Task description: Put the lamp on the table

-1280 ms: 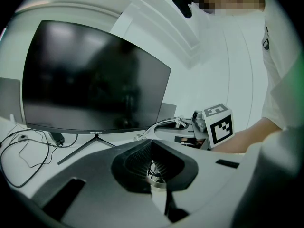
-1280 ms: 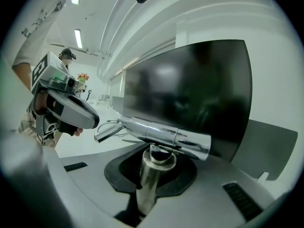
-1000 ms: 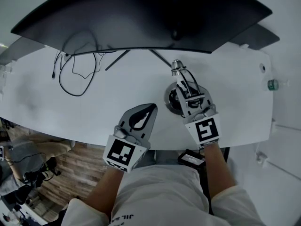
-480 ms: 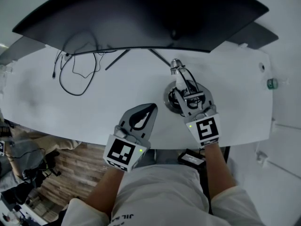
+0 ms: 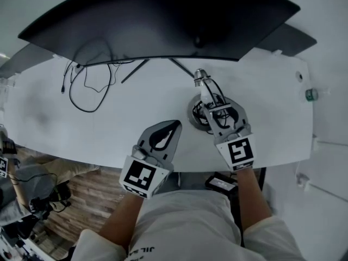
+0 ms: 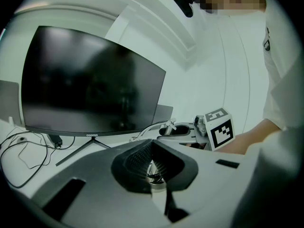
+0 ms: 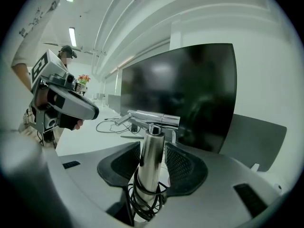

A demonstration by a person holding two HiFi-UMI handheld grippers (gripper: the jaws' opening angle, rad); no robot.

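Lamp stands upright on the white tabletop, centre-right of the head view. It's just in front of the curved monitor & near one stand leg. It has a chrome stem w/ a short horizontal chrome head on top. A black cord is coiled round the stem's lower part, and the round base rests on the tabletop.

Right tongs sit around the stem, jaws opening. In the right gripper view the stem is btw the two black ribbed pads. A gap shows on the frame-right side; the frame-left pad is v. close, and I can't tell if it touches.

Left tongs are lower centre of the head view, over the tabletop's near edge. Jaws are together w/ nothing btw them; the tips point toward the lamp base but stay apart from it.

A loose black cable loops on the tabletop at upper left, below the monitor's edge.
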